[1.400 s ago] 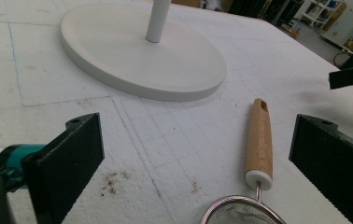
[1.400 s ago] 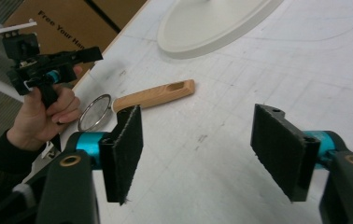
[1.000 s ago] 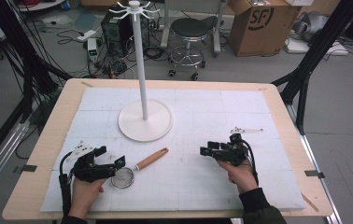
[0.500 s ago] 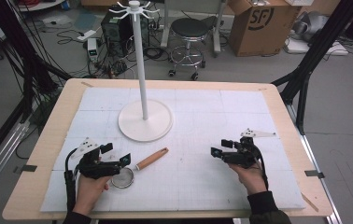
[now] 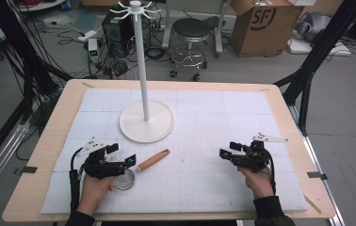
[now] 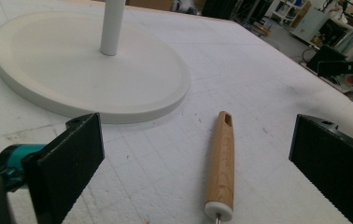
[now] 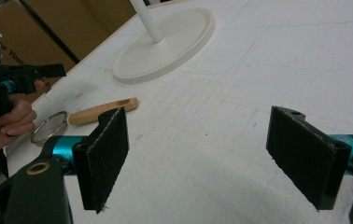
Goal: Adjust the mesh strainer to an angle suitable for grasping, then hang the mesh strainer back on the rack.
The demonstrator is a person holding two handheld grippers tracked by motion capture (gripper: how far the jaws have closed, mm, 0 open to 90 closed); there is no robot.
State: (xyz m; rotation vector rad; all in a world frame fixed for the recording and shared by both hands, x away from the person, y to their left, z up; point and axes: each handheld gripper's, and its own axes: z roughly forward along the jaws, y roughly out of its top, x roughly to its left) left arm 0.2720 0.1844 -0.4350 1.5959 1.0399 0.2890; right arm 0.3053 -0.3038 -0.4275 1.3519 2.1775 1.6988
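The right gripper has slid outward toward the right edge since a second ago, while the left gripper has crept in over the strainer and now hovers right at it. Nothing is picked up yet: the strainer lies flat on the white surface, its mesh bowl just beside the person's left hand and its wooden handle pointing up toward the round base of the white hook stand. In the left gripper view the fingers stand spread wide, 1 on each side of that handle, touching nothing. So the approach looks done and the grasp itself is left. The right gripper waits well apart from the strainer, its fingers released and holding nothing too. If the hooks at the top of the stand are where this strainer is headed, then everything that matters remains: close on the handle, lift it off the surface, carry it up and hang it by the slot in the handle's end. Early stage, I'd say, with the left side lined up to go.
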